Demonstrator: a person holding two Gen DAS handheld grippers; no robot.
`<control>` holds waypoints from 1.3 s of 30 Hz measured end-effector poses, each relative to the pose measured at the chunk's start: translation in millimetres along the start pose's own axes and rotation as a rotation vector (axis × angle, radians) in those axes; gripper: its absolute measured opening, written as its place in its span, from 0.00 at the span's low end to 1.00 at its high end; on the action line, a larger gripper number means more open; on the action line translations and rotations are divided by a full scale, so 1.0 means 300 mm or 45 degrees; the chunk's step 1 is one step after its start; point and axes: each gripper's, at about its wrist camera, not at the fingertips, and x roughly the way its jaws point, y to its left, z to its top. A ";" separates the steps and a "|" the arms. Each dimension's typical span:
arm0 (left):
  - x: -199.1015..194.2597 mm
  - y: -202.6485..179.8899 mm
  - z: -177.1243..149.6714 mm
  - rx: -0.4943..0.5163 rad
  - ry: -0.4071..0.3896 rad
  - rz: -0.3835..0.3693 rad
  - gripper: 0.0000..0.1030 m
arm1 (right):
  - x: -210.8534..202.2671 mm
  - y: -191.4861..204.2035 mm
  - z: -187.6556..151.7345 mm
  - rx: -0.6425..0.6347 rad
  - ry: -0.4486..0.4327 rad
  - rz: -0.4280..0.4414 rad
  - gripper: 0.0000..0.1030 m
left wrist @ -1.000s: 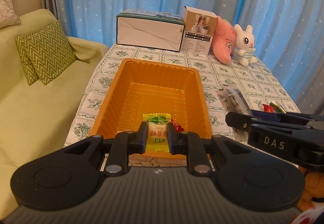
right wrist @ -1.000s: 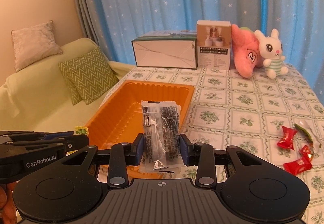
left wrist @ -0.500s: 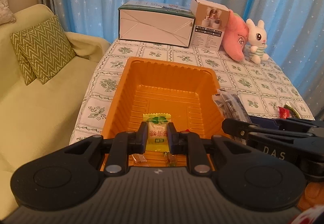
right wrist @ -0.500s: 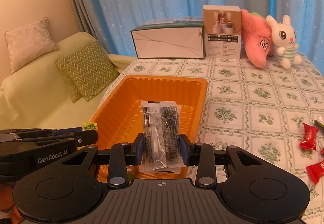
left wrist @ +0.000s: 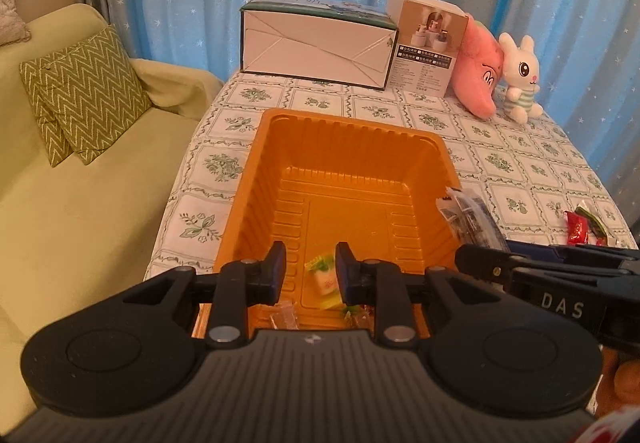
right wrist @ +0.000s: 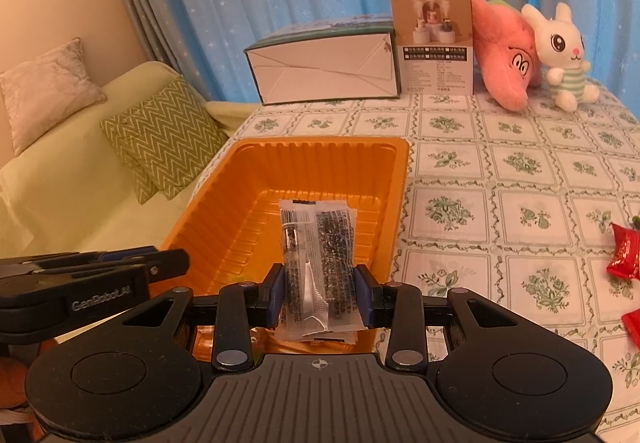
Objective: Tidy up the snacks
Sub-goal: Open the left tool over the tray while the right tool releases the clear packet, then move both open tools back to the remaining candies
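Hovering over the orange tray point(left wrist: 344, 131), the left gripper point(left wrist: 310, 270) has just been opening, its green candy point(left wrist: 326, 277) dropping free inside; the right gripper point(right wrist: 319, 293) pinches a clear packet point(right wrist: 318, 243), ready to follow.

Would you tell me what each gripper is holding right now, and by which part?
The right gripper pinches the clear packet by its lower side edges. The left gripper holds nothing; its fingers have just been opening, and the green candy has dropped into the orange tray.
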 end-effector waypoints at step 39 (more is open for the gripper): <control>-0.333 -0.305 -0.152 0.103 -0.094 -0.077 0.30 | -0.423 -0.199 -0.195 -0.010 -0.051 -0.226 0.57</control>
